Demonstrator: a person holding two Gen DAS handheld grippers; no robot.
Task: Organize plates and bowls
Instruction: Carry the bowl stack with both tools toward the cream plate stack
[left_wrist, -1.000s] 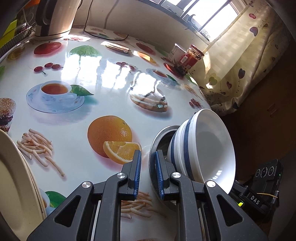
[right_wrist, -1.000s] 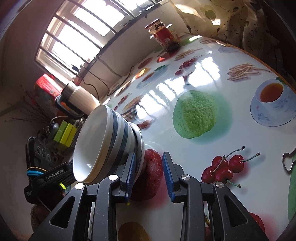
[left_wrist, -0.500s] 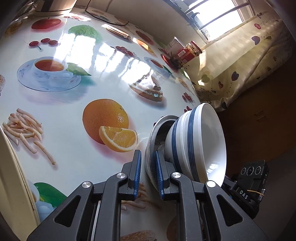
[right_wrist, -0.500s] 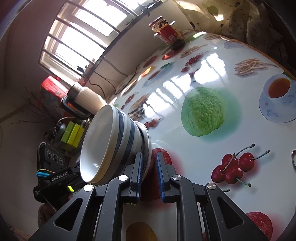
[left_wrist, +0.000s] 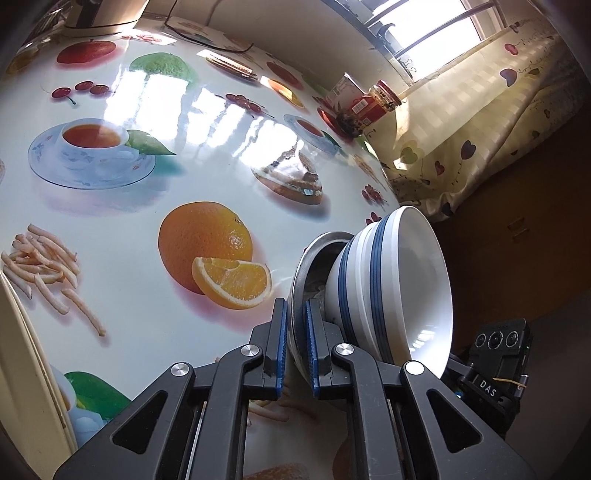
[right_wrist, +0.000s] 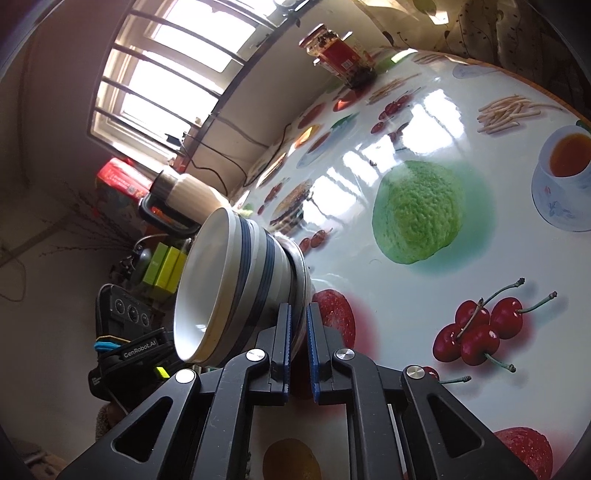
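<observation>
A stack of white bowls with blue stripes (left_wrist: 399, 291) sits nested in a metal bowl (left_wrist: 314, 258). Both grippers hold this stack by the metal bowl's rim, from opposite sides, above the table. My left gripper (left_wrist: 295, 347) is shut on the rim. In the right wrist view the striped bowls (right_wrist: 229, 288) and the metal bowl (right_wrist: 300, 273) show again, and my right gripper (right_wrist: 298, 350) is shut on the rim. A cream plate (left_wrist: 22, 362) lies at the left edge of the left wrist view.
The round table (left_wrist: 192, 122) has a glossy cloth printed with fruit and food. A red-labelled jar (left_wrist: 373, 103) and a carton stand at its far edge near the window. A kettle (right_wrist: 184, 199) stands at the other side. The table edge drops to a dark floor.
My right gripper has closed on the metal bowl's rim; it was open a second ago. My left gripper has closed tighter on the rim. The stack has shifted slightly.
</observation>
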